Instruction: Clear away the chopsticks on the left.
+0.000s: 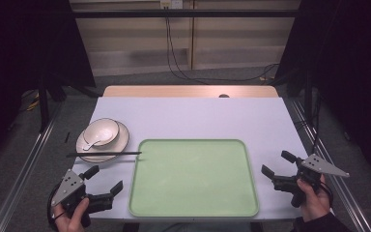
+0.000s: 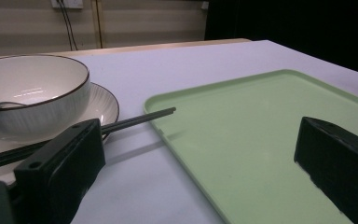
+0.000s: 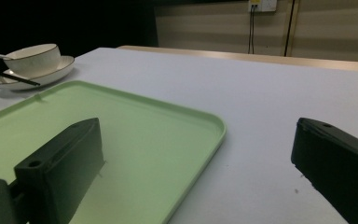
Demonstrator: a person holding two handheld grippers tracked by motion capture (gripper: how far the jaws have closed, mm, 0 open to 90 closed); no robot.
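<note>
both claws wide and empty beside the green tray

in the left gripper view the bowl (image 2: 32, 93) is cut off at the left edge, and the spoon (image 2: 0, 108) in it shows just part of its handle. the bowl sits on a plate (image 1: 102, 141) at the worktop's (image 1: 198, 116) far left; black chopsticks (image 1: 104, 154) lie across the plate's near rim, tips just at the green tray (image 1: 193, 178). the tray holds nothing. left claw (image 1: 105, 180) is held low near the tray's left corner, jaws spread wide, gripping nothing. right claw (image 1: 278, 163) sits off the tray's right edge, jaws likewise apart and empty.
</note>
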